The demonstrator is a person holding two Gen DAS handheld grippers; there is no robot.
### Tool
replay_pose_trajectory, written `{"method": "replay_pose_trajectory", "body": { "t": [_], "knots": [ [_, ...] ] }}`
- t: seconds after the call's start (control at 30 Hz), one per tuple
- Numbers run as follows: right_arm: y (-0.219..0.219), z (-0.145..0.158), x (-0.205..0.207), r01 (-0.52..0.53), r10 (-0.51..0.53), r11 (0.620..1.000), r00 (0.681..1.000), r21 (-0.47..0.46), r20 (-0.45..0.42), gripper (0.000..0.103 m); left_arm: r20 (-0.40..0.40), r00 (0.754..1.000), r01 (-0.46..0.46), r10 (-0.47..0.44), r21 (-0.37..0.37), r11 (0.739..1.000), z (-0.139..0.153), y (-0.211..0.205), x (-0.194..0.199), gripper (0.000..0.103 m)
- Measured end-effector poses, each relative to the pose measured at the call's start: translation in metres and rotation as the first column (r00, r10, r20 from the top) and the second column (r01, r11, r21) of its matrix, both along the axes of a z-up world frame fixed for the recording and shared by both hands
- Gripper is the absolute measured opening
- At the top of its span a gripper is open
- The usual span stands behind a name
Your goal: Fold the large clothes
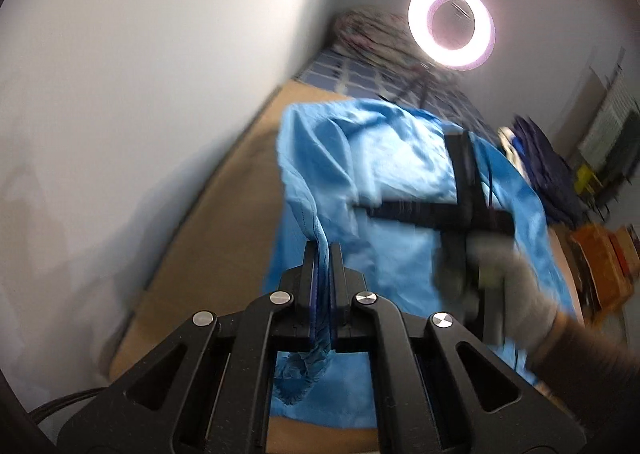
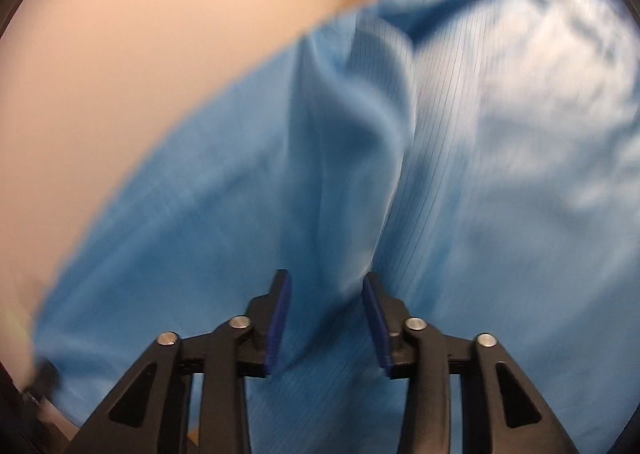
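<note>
Left wrist: left tongs [image 1: 323, 254] pinch blue garment [image 1: 384, 174]; right tongs [image 2: 326, 282] spread above it.

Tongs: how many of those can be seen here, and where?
2. The left tongs are clamped on a bunched edge of the blue garment. The right tongs hang open over the same cloth.
</note>
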State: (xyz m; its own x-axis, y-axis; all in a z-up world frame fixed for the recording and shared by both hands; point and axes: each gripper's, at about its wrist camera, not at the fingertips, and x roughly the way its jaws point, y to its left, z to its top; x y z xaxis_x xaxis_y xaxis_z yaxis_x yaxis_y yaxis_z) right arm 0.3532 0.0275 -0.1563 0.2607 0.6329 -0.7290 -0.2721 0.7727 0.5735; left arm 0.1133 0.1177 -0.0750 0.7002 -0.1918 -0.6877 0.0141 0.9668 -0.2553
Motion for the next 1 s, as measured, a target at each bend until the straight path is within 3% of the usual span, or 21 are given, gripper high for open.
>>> {"method": "replay_pose_trajectory", "body": {
  "t": [0.07,0.1,0.27,0.4,0.43,0.5,0.53,0.57,0.77,0.9,1.0],
  "knots": [
    [-0.008,0.023,0.013,0.029,-0.03,0.999,0.999,0.022,0.032,0.067,0.008,0.999,0.044,-0.045,0.016,0.999,0.001,-0.013,-0.005,0.001],
    [-0.009,0.035,0.02,0.047,-0.048,0.998,0.998,0.03,0.043,0.071,0.013,0.998,0.065,-0.066,0.023,0.998,0.003,-0.02,-0.009,0.001],
    [0.021,0.071,0.053,0.023,-0.023,1.0,0.997,0.01,0.08,0.072,0.008,0.989,0.147,-0.147,0.023,0.989,0.004,-0.044,-0.019,0.001],
    [0.044,0.074,0.068,-0.001,0.004,0.999,0.998,-0.054,0.067,0.071,-0.007,0.981,0.196,-0.196,0.035,0.98,-0.001,-0.06,-0.025,0.001],
    [0.05,0.071,0.068,-0.001,0.005,0.998,0.998,-0.068,0.056,0.065,-0.008,0.978,0.207,-0.206,0.042,0.978,-0.001,-0.062,-0.027,0.001],
    [0.059,0.061,0.072,-0.009,0.011,0.997,1.0,-0.077,0.025,0.037,-0.012,0.975,0.224,-0.224,0.036,0.974,-0.001,-0.067,-0.028,0.001],
    [0.061,0.058,0.069,-0.019,0.02,0.996,1.0,-0.084,0.003,0.015,-0.013,0.973,0.229,-0.228,0.036,0.973,-0.001,-0.067,-0.03,0.001],
    [0.063,0.053,0.069,-0.027,0.025,0.995,1.0,-0.101,-0.019,0.003,-0.014,0.972,0.234,-0.234,0.042,0.971,-0.001,-0.067,-0.027,0.001],
    [0.026,0.065,0.046,0.022,-0.018,0.995,0.999,-0.099,0.044,0.0,-0.024,0.951,0.31,-0.309,0.058,0.949,-0.007,-0.079,-0.033,0.001],
    [-0.029,0.071,0.021,0.1,-0.096,0.993,0.994,-0.062,0.052,0.0,-0.038,0.923,0.384,-0.382,0.075,0.92,-0.012,-0.098,-0.047,0.001],
    [-0.074,0.058,0.001,0.181,-0.181,0.983,0.983,-0.025,0.016,0.0,-0.045,0.905,0.424,-0.422,0.058,0.904,-0.012,-0.106,-0.056,0.002]
  ]
}}
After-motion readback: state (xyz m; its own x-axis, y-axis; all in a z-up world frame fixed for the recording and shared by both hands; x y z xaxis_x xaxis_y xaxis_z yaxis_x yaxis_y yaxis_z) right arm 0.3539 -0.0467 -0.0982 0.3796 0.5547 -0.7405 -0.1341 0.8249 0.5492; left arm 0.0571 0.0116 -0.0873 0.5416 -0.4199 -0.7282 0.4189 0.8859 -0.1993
